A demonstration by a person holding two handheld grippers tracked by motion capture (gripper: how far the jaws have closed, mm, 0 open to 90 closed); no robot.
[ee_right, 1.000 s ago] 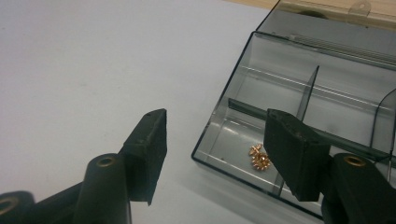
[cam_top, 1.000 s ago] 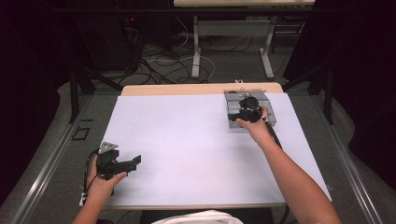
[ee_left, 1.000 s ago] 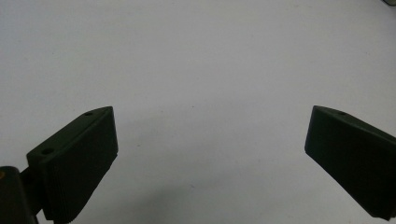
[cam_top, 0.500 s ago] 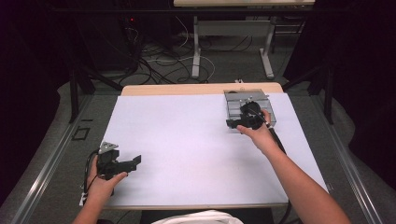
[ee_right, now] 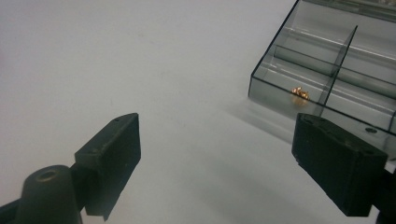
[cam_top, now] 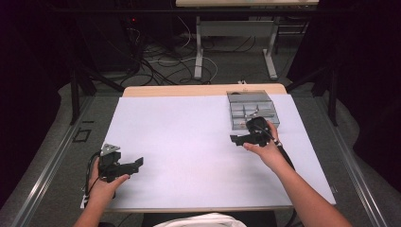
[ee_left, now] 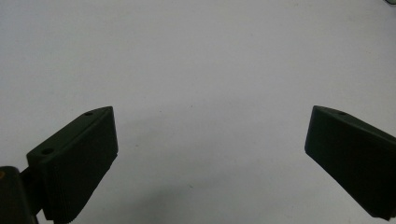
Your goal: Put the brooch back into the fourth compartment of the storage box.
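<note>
The right gripper (cam_top: 241, 138), seen a second earlier poised over the clear compartment box (cam_top: 252, 109), now sits on the white table cover (cam_top: 189, 137) just off the box's near-left corner, drawn back toward the person; its jaws have just been opening and stand wide apart with nothing between them in the right gripper view. The left gripper (cam_top: 135, 165) has kept its place near the table's front-left edge, jaws likewise spread wide and empty over bare white surface in the left gripper view (ee_left: 210, 149). The box rests at the far right of the table, its long side running front to back as the high view has it, roughly square to the table's edges. It is a shallow tray of clear, grey-tinted plastic, split by thin walls into several small compartments (ee_right: 327, 70). In the right gripper view, a little cluster of small gold-coloured pieces (ee_right: 300, 93) lies in the compartment at the corner nearest the gripper, too small to identify
</note>
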